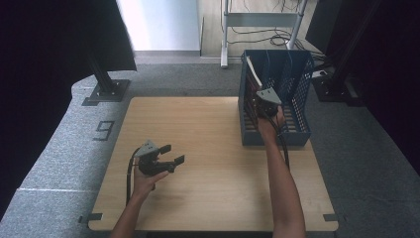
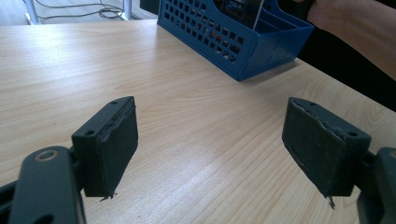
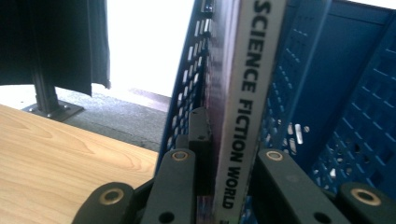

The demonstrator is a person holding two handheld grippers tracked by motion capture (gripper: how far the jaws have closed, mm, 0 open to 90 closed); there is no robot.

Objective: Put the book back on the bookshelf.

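Observation:
A book (image 3: 247,84) with "SCIENCE FICTION WORLD" on its white spine stands upright in the left part of a blue perforated file rack (image 3: 336,93). My right gripper (image 3: 233,158) is shut on the book's lower spine, one jaw on each side. From above, the right gripper (image 1: 260,101) reaches into the rack (image 1: 297,89) at the table's far right, where the book (image 1: 253,74) leans against the rack's left wall. My left gripper (image 1: 172,153) rests low over the near left of the table, open. Nothing lies between the jaws of the left gripper (image 2: 212,149).
The wooden table (image 1: 208,163) is bare apart from the rack (image 2: 224,42). A black post with a base plate (image 1: 106,89) stands on grey carpet off the far left corner. A metal frame and cables (image 1: 262,29) sit behind the rack.

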